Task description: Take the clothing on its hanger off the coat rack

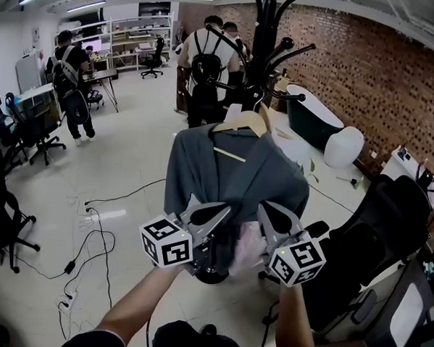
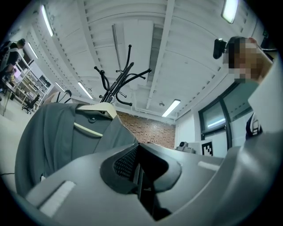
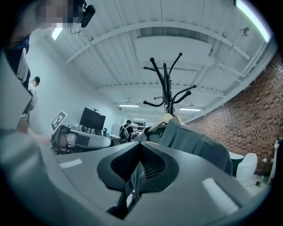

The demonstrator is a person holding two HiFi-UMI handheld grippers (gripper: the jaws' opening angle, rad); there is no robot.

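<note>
A grey garment hangs on a wooden hanger hooked on the black coat rack. Both grippers are at the garment's lower edge. My left gripper is by the left side of the hem, and its jaws look shut in the left gripper view. I cannot tell whether cloth is between them. My right gripper is at the right side. In the right gripper view a strip of grey cloth sits pinched between its pads. The garment, hanger and rack rise ahead of it.
A black chair stands close on the right and office chairs stand on the left. Cables lie on the floor. People stand behind the rack. A brick wall and a dark tub are at the right.
</note>
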